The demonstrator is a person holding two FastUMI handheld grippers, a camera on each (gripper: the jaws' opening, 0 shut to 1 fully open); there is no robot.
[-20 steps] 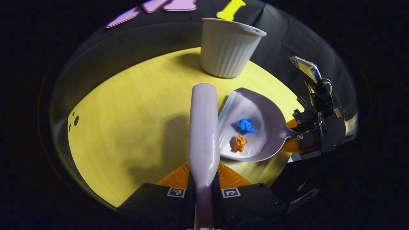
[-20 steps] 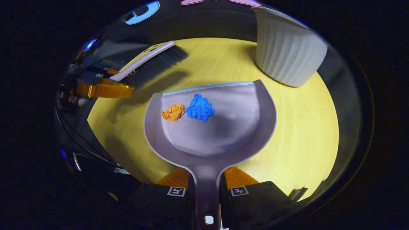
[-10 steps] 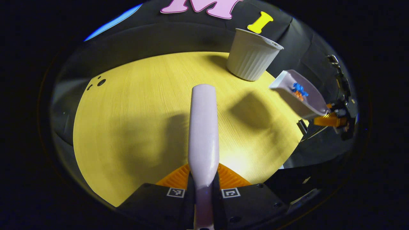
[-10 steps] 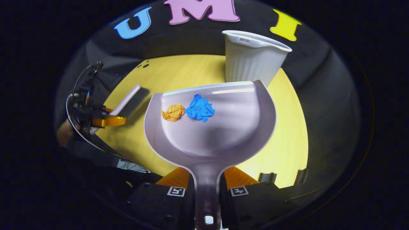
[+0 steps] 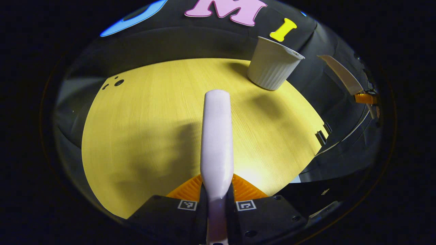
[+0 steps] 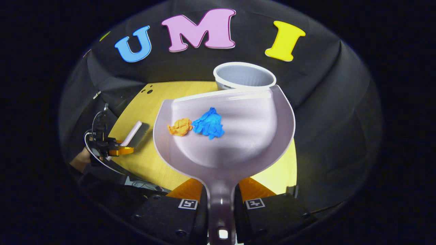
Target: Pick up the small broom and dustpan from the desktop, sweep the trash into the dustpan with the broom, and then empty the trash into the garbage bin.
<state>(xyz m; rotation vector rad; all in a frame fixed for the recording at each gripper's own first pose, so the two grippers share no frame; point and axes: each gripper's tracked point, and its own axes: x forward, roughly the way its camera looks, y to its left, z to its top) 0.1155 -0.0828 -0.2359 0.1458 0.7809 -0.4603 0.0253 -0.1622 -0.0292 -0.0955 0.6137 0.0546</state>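
Note:
My right gripper (image 6: 220, 195) is shut on the handle of the pale lilac dustpan (image 6: 238, 136), held high in the air. A blue paper wad (image 6: 208, 124) and an orange wad (image 6: 179, 127) lie in the pan. Just past the pan's front lip stands the white ribbed garbage bin (image 6: 244, 76), its open mouth showing. My left gripper (image 5: 217, 194) is shut on the small broom (image 5: 217, 136), whose lilac back points over the yellow desktop (image 5: 146, 115). In the left gripper view the bin (image 5: 272, 64) stands at the table's far right, with the raised dustpan (image 5: 340, 75) beside it to the right.
The round yellow desktop (image 6: 146, 160) has small holes (image 5: 117, 82) near its far left edge. The black cloth wall rises close behind the bin. In the right gripper view the left gripper (image 6: 115, 149) with the broom (image 6: 133, 133) and a hand show at the left.
My right gripper has lifted the dustpan higher and brought it toward the bin, so the bin's mouth now shows from above. The wads slid slightly. The left gripper with the broom has barely moved.

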